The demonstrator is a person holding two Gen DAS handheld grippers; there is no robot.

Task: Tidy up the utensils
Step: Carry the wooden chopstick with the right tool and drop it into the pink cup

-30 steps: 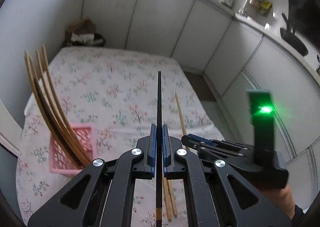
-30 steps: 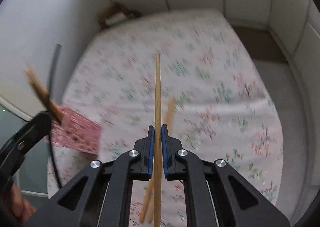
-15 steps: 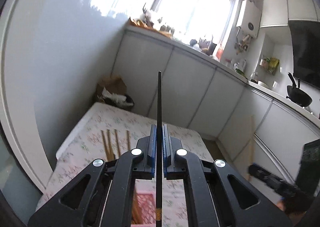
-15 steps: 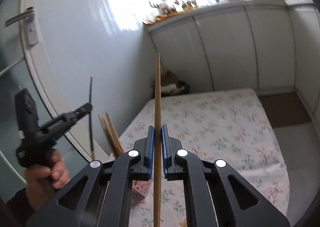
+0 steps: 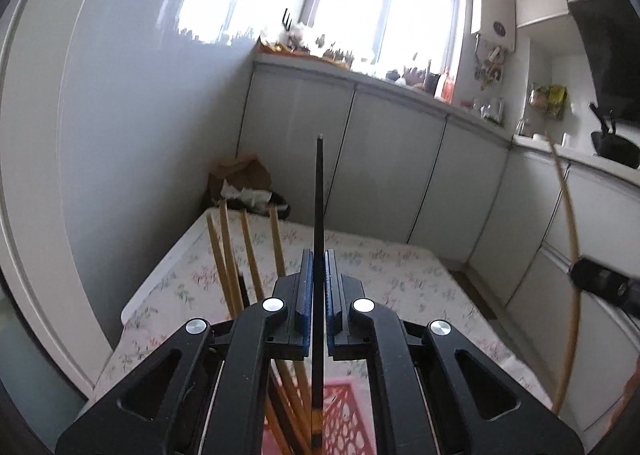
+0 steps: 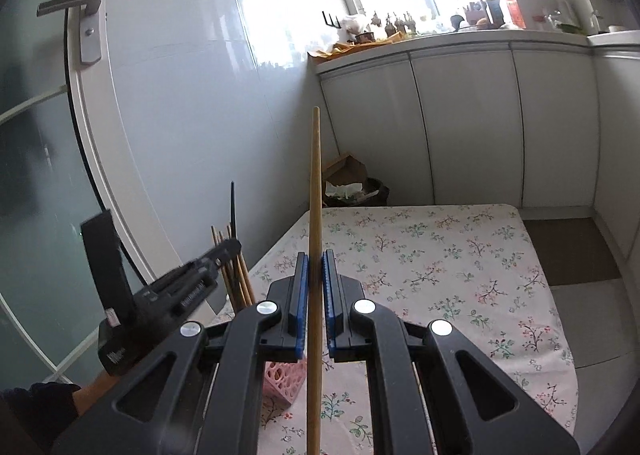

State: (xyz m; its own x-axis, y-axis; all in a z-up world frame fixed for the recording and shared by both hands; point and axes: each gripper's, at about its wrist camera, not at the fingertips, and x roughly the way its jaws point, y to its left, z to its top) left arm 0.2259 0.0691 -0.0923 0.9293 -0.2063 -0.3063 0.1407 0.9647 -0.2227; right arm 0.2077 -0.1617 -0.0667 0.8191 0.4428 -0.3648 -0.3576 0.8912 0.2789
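Both tongs are shut, each on one chopstick. The left gripper [image 5: 315, 297] pinches a black chopstick [image 5: 319, 215] that runs straight up between the pads, its lower end low over the pink basket [image 5: 344, 421]. The right gripper [image 6: 316, 295] clamps a bamboo chopstick [image 6: 315, 191] the same way: long axis upright, tip toward the window, butt end hanging below the jaws. The basket sits at the near left corner of the floral-cloth table [image 6: 440, 255], hard by the wall, with a sheaf of bamboo chopsticks [image 5: 228, 251] standing in it and leaning away toward the far side. The relation that counts: the basket lies directly under and just ahead of the left tongs, but down and to the left of the right tongs, with the left tool between. So the left hand looks nearer and better lined up; its stick seems to need mostly a drop along its own axis. The right stick would likely have to shift left first, and could foul the other tool.
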